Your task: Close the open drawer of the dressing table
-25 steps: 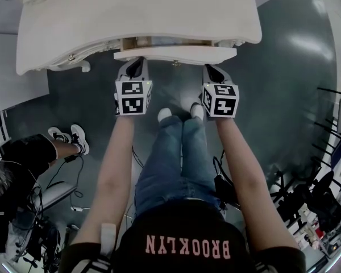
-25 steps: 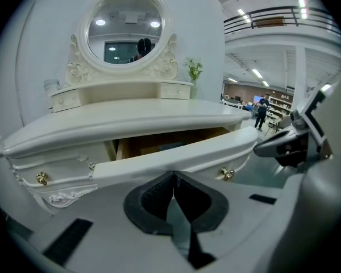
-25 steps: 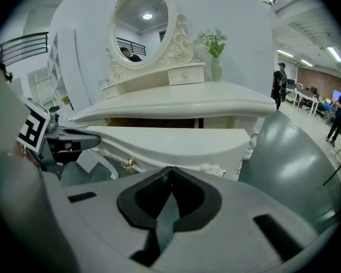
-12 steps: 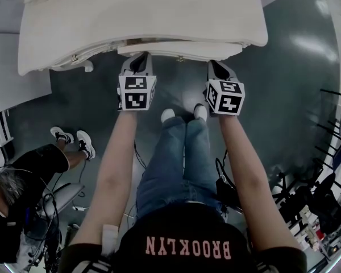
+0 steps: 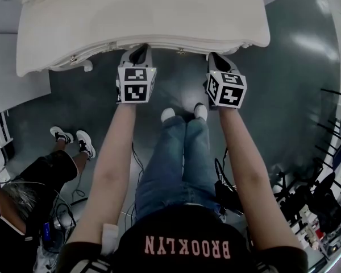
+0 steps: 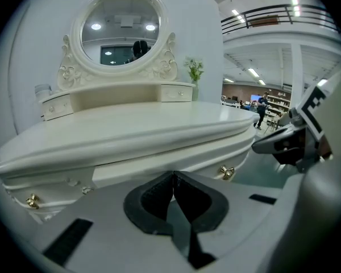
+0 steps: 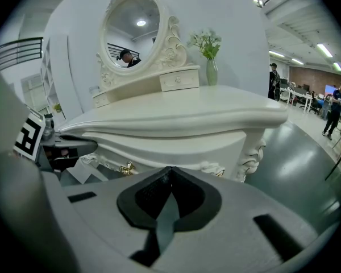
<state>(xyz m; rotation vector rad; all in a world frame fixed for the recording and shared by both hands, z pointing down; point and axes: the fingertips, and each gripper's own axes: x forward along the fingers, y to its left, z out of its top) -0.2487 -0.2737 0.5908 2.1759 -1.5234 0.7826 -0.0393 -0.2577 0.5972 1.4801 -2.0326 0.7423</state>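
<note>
Left claw [image 5: 137,51]: closed on nothing, tips pressed to the drawer [image 6: 136,168] front, left of the gold knob [image 6: 226,172]
Right claw [image 5: 215,57]: likewise shut and empty, tips at the same front panel, right of the knob
Drawer position: under the lip of the dressing table [image 5: 142,10], between the two claws; from above only a thin edge shows below the counter [image 6: 131,124], so judged pushed home or very nearly
Progress: closing looks all but done – at most a last seating push, then pull back
Risk, uneven push: harder pressure on one side could skew the drawer in its runners and leave one corner proud
Risk, slipping: curved, glossy front and narrow closed tips – could slide sideways and scrape the paint or catch the knob
Risk, too much force: a hard shove could jolt the whole piece and rock the vase [image 7: 211,71] standing on the upper shelf
Risk, false finish: overhanging lip hides the gap from above, so a small opening could go unnoticed; lower views better for checking
Drawer contents: hidden, cannot tell
Vase contents: a sprig of pale flowers, upright
Small upper drawers [image 7: 179,79]: shut, either side below the oval mirror [image 6: 122,30]; contents unseen
Counter top: bare in the part visible
</note>
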